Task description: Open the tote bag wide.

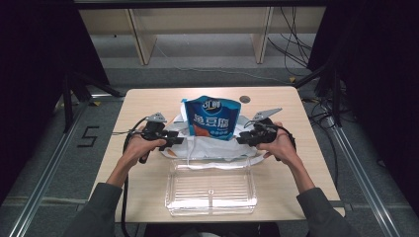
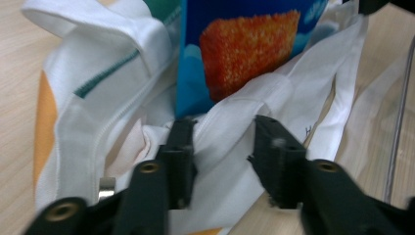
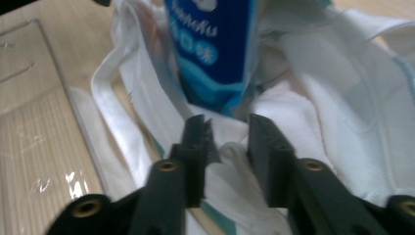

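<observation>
A blue snack pouch (image 1: 212, 118) with an orange tofu picture stands upright inside a white cloth bag (image 1: 212, 149) at the table's middle. My left gripper (image 1: 180, 139) is at the bag's left edge. In the left gripper view it (image 2: 222, 122) is open, with a fold of the bag (image 2: 112, 98) lying between the jaws just below the pouch (image 2: 244, 49). My right gripper (image 1: 239, 139) is at the bag's right edge. In the right gripper view it (image 3: 225, 120) is open by a narrower gap, and white bag cloth (image 3: 342, 98) sits between the jaws under the pouch (image 3: 215, 49).
An empty clear plastic tray (image 1: 211, 190) lies on the table just in front of the bag, and its ribbed floor (image 3: 29, 122) appears at the left of the right gripper view. A small dark round cap (image 1: 244, 99) sits behind the bag. Cables trail from both grippers.
</observation>
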`<control>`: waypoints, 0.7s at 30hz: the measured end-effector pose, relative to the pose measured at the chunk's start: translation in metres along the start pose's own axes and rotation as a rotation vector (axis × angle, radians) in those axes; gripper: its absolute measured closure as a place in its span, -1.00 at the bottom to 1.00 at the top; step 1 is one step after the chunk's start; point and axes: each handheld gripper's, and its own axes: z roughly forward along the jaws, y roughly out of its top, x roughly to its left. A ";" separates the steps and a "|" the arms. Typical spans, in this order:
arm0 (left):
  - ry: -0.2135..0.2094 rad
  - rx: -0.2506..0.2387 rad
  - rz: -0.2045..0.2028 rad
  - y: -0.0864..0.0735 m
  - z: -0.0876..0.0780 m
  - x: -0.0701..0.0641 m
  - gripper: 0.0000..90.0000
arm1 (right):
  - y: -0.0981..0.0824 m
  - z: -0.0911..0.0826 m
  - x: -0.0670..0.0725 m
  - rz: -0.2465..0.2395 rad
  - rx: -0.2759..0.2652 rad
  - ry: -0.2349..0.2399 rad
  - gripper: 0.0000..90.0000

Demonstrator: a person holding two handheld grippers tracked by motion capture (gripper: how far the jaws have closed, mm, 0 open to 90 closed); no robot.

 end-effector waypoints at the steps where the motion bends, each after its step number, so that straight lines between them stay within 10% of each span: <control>1: 0.008 0.030 0.034 -0.003 0.003 -0.002 0.57 | -0.002 0.000 0.003 -0.013 0.017 0.008 0.71; 11: -0.002 0.207 0.063 -0.025 0.026 -0.002 0.92 | -0.017 0.018 0.005 -0.018 0.108 0.052 0.88; 21: -0.034 0.126 0.038 -0.017 0.017 -0.004 0.75 | -0.013 0.012 0.004 0.022 0.039 0.053 0.82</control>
